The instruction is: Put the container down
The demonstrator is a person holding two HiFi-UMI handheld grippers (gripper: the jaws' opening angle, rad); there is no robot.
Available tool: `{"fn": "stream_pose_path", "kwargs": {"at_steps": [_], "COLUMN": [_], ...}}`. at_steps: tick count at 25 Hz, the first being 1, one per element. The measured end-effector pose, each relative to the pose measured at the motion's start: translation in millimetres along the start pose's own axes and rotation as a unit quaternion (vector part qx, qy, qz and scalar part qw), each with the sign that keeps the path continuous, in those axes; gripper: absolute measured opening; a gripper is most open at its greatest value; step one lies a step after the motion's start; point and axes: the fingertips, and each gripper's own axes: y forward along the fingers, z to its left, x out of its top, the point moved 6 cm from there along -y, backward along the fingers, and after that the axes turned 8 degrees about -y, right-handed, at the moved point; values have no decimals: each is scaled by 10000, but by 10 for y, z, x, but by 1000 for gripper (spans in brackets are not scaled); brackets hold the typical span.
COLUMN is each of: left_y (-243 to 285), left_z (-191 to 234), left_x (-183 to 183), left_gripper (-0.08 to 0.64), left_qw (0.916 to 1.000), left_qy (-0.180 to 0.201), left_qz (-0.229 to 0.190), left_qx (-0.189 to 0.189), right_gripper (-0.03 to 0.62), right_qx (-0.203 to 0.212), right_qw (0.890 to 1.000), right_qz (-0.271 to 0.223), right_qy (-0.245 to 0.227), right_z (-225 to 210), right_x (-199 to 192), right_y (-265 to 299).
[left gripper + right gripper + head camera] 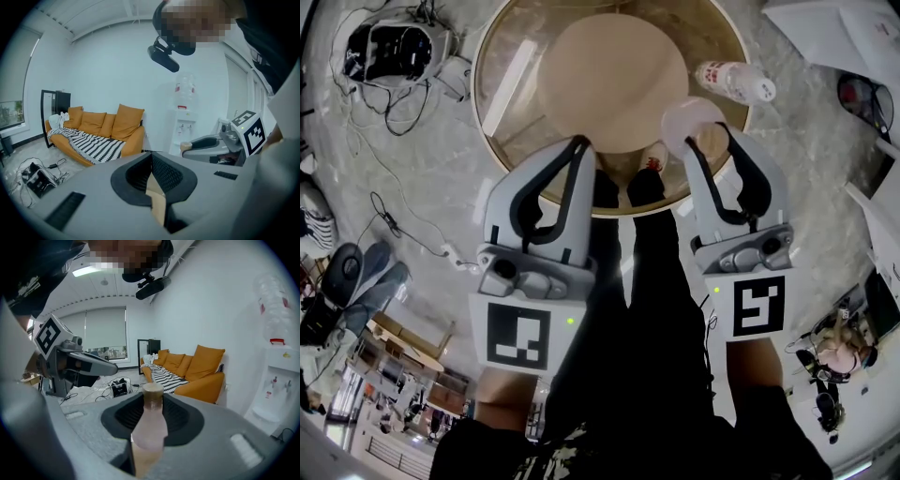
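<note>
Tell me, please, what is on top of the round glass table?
A white bottle lies on it, on its side. The container in the right gripper covers part of the table rim.

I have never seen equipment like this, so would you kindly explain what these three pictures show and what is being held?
No robot here: a person holds a hand-held gripper in each hand. The head view comes from a camera on the person's head, looking steeply down at a round table, where a plastic bottle lies on its side. The other two views come from cameras riding on the grippers, looking along their jaws. The right hand-held gripper is clamped on a small translucent container with a brownish cap. The left hand-held gripper has its jaws together, with nothing gripped.
</note>
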Motion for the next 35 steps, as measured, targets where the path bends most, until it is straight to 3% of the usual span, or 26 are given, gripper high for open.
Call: {"fn": "stream_pose_path", "kwargs": {"at_steps": [35], "left_y": [426], "left_z": [274], "left_x": [-1557], "left_gripper": [14], "left_qw": [9991], "left_qy": [-268], "left_qz": [336], "left_qx": [67], "right_gripper": [118], "right_qx": [91], "right_qw": [9998], "right_qz": [156], "right_qy": [88], "right_z": [357], "right_x": [-1501], "right_y": [596]}}
